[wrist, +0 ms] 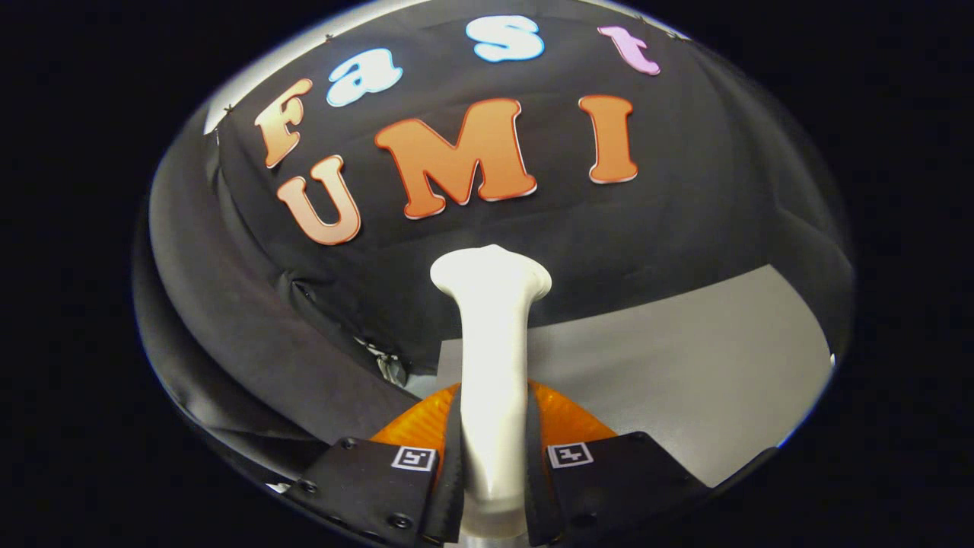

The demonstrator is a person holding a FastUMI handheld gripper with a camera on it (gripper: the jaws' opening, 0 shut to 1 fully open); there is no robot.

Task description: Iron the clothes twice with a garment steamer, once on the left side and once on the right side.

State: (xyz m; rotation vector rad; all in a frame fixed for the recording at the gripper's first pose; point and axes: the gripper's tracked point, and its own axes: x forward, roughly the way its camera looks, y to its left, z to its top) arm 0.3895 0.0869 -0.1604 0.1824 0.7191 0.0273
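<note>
White garment steamer (pixel 493 358) stands upright at lower centre, clamped between both gripper (pixel 493 464) fingers; no brand legible on it.

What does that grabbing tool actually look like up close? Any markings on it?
The gripper has two flat, blocky fingers with angular outlines, standing side by side. Each carries a small square black-and-white marker near its inner top corner, like a coded tag. Small round screws dot the finger on one side. Thin strip-like pads line the inner faces.

Recording booth, black cloth wall (pixel 685 198), plain grey table (pixel 685 365)
</note>
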